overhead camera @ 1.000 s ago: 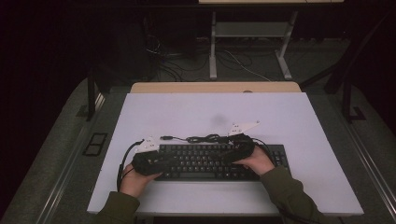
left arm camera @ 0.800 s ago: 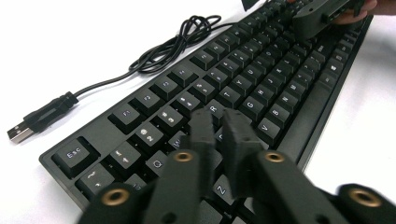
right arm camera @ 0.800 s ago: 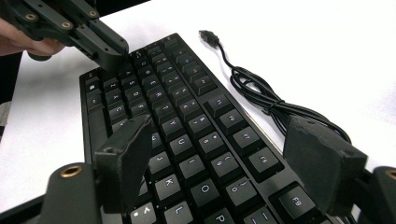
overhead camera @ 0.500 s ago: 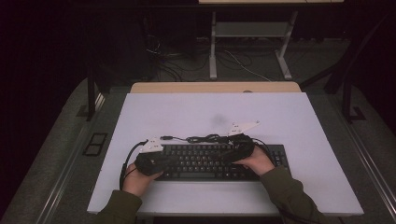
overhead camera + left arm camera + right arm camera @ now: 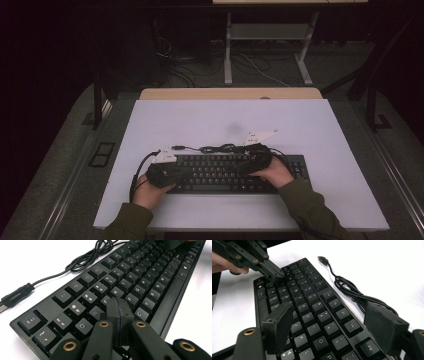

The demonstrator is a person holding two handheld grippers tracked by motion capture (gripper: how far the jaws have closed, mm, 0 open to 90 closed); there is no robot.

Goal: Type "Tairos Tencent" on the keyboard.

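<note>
A black keyboard lies near the front of the white table, its cable coiled behind it. My left gripper rests over the keyboard's left end. In the left gripper view its jaws are shut together with nothing between them, and the left gripper has its tip just over the keys near E and D. My right gripper hovers over the keyboard's right half. In the right gripper view the right gripper is open wide above the keyboard, and the left gripper shows at the far end.
The cable's USB plug lies loose on the table behind the keyboard's left corner. A person's hands and green sleeves come in from the front edge. Table legs and floor cables lie beyond the far edge.
My left gripper has slid a little to the right over the keys. The right gripper and the keyboard have stayed where they were.
</note>
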